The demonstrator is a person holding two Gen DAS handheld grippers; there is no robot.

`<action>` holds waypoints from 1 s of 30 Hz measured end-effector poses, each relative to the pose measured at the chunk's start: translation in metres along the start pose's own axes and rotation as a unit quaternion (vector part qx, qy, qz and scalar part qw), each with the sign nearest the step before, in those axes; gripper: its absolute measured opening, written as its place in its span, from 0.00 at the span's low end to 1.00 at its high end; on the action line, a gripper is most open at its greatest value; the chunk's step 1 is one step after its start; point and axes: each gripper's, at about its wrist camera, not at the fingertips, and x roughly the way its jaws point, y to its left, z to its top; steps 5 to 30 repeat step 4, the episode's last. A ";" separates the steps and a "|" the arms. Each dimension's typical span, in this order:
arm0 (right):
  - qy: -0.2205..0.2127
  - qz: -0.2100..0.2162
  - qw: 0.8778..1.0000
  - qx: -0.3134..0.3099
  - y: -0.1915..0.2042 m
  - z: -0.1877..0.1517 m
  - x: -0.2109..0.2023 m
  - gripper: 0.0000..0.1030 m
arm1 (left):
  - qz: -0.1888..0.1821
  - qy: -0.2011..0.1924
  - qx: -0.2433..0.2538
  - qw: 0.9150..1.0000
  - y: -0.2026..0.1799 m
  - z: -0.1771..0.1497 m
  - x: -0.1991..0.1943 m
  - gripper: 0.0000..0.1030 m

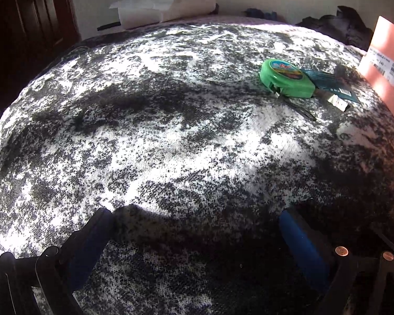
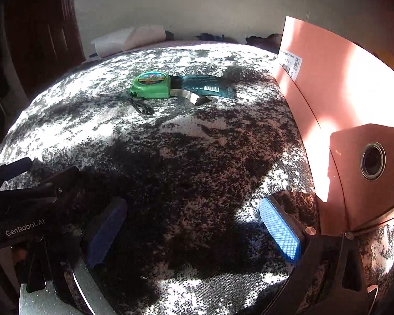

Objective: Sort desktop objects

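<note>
Now, both my grippers hang spread and empty over the mottled cloth [image 1: 170,120].
Left gripper [image 1: 197,223] released; right gripper [image 2: 194,225] released too; green tape measure [image 1: 286,78] lies ahead (partly atop a teal packet [image 1: 331,84]), near the pink box [image 2: 328,84].

Left gripper [image 1: 197,225] and right gripper [image 2: 194,223] both hover low with jaws spread wide — blue pads [image 2: 281,228] facing inward, nothing held between them.

Printed "GenRobot.AI" on black gripper body [image 2: 26,227] at 8 o'clock; "240" on pink box's white label [image 1: 384,64] at 2 o'clock.
</note>
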 end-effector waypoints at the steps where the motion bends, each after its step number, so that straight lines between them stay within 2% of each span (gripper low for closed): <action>1: 0.000 -0.002 1.000 -0.005 0.003 0.000 0.000 0.99 | 0.000 0.000 0.000 1.000 0.000 0.000 0.000 1.00; 30: 0.003 -0.002 1.000 0.003 0.002 0.001 0.000 0.99 | 0.003 0.002 0.002 1.000 -0.002 0.000 0.001 1.00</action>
